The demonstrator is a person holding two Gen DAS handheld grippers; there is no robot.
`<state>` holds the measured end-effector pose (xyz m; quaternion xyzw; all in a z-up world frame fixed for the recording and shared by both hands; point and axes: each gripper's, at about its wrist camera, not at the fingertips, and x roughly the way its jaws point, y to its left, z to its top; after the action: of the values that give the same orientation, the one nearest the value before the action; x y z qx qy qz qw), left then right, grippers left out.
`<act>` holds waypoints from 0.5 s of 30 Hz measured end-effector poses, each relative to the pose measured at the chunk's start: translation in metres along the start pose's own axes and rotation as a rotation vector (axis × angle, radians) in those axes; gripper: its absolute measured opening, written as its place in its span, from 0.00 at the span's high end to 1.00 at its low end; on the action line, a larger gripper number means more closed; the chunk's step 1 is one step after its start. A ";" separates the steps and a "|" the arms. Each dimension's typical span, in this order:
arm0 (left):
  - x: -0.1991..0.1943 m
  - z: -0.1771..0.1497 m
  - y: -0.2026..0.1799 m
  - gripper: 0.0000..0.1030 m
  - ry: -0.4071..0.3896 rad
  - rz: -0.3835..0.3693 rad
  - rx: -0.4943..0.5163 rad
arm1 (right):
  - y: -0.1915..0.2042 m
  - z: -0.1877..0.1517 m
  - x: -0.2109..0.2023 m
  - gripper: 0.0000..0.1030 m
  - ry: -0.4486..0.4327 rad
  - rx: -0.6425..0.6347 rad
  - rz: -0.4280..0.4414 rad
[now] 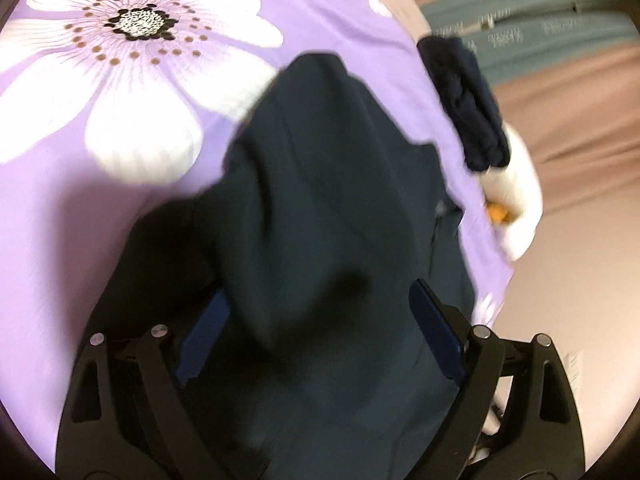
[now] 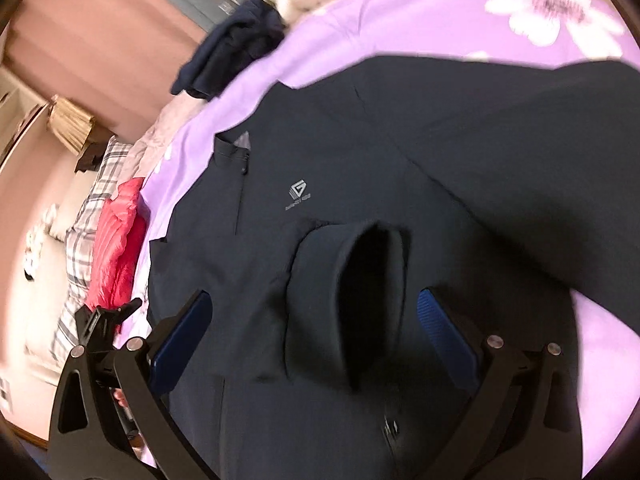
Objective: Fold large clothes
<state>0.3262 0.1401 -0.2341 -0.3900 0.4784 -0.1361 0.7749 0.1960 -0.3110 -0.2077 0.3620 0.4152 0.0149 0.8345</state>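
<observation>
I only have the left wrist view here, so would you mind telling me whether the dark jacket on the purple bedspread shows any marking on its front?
Observer: Yes, the right wrist view shows a small grey logo on the chest of the dark jacket.
Operator: Thank you. Where is the cuff of the sleeve?
Observer: An open sleeve cuff lies on the jacket's front, between the fingers of the right gripper, whose jaws stand apart from it.
Operator: Is anything lying off the bed's edge on that side?
Observer: A bright pink garment lies beside the purple bedspread, next to a plaid cloth.
</observation>
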 end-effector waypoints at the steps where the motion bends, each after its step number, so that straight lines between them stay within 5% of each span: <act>1: 0.002 0.005 0.000 0.14 -0.010 -0.012 -0.015 | 0.000 0.003 0.005 0.17 0.006 -0.006 -0.004; 3: 0.004 0.014 0.001 0.17 -0.047 -0.024 -0.050 | 0.004 0.010 0.010 0.52 0.006 -0.027 0.005; 4: 0.003 0.019 0.003 0.24 -0.066 -0.025 -0.066 | 0.008 0.013 0.012 0.78 0.000 -0.047 0.003; 5: 0.001 0.025 0.005 0.26 -0.091 -0.028 -0.095 | 0.013 0.018 0.012 0.88 -0.011 -0.066 -0.007; 12: -0.007 0.037 0.030 0.27 -0.151 -0.214 -0.262 | 0.067 0.055 -0.027 0.96 -0.215 -0.233 0.130; 15: -0.005 0.036 0.045 0.29 -0.178 -0.277 -0.346 | 0.059 0.057 -0.016 0.96 -0.201 -0.274 0.079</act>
<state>0.3466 0.1893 -0.2558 -0.5892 0.3666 -0.1221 0.7096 0.2418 -0.3061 -0.1383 0.2608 0.3092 0.0680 0.9120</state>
